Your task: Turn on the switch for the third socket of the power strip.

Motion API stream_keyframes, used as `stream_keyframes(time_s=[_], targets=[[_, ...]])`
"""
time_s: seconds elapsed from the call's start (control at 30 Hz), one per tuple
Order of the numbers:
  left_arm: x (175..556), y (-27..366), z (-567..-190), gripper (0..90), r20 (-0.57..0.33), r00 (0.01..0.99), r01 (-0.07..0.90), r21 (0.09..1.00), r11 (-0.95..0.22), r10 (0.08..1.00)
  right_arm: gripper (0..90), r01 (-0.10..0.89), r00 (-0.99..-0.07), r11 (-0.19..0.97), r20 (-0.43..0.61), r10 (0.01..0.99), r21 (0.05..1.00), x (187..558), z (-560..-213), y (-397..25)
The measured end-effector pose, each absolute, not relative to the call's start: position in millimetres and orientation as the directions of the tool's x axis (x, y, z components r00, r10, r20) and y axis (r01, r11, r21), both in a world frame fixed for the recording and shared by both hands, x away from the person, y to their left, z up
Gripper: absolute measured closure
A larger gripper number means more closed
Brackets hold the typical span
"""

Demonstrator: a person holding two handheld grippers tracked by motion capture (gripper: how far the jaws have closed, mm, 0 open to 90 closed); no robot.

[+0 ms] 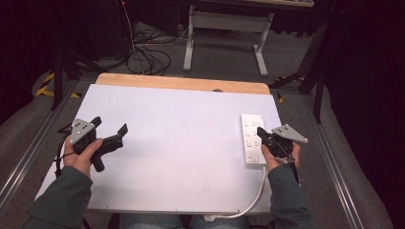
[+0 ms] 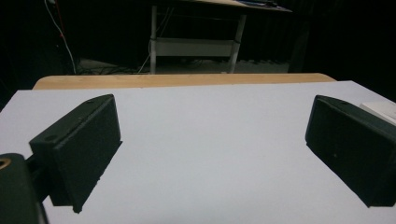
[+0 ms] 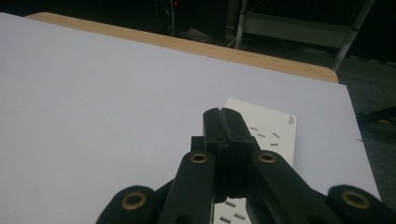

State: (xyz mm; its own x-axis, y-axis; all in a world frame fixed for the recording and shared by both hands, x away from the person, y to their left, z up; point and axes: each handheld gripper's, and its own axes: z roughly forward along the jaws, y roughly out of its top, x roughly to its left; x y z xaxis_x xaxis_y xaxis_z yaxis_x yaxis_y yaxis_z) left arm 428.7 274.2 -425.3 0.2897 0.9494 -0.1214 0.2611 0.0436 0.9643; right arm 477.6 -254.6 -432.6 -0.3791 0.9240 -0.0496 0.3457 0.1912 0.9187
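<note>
Power strip [image 1: 252, 140] is lying directly under and just ahead of the right gripper [image 1: 261, 131], which is hovering over its near-middle sockets with both jaws pressed together and nothing between them. In the right gripper view the same white strip [image 3: 268, 128] is running away from the closed jaw tips [image 3: 221, 112], so its long axis is lining up roughly with the way the gripper is pointing, toward the far wooden edge [image 1: 181, 82] of the table. The strip's white cable [image 1: 255, 193] is leaving its near end and curling back toward the person's lap, below the right hand [image 1: 277, 155].

The left gripper [image 1: 111, 129] is being held well apart from the strip, across the white tabletop [image 1: 181, 143], with its jaws spread wide and gripping nothing. In the left gripper view only a white corner of the strip [image 2: 380, 109] is peeking out beyond the right-hand jaw pad, so the strip is lying off to that gripper's right. The right hand is plainly the nearer one; any work on the sockets or switch looks to be falling to it, probably as a poke with the closed tips rather than a grasp.

Writing: a small dark mark [image 3: 291, 120] is sitting at the far corner of the strip's face, too small to read. The socket slots are showing as short grey dashes. No brand name is legible anywhere on the strip or grippers.
</note>
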Motion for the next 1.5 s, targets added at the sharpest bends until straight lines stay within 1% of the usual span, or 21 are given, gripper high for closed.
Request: stream_keyframes(time_s=[0.5,1.07,1.5], targets=[[428.7,273.2,-425.5,4.2,-0.119,0.294,0.265,0.963,0.039,0.948,90.0,0.382,-0.366,0.21,-0.061,0.928,0.9,496.2,-437.2,-252.5],[429.3,273.0,-426.2,4.1,-0.124,0.296,0.271,0.962,0.041,0.947,90.0,0.425,-0.368,0.212,-0.046,0.929,0.88,519.6,-443.0,-245.6],[430.0,273.6,-427.0,4.2,-0.124,0.299,0.273,0.961,0.04,0.946,90.0,0.43,-0.367,0.222,-0.055,0.928,0.875,538.8,-444.9,-240.1]])
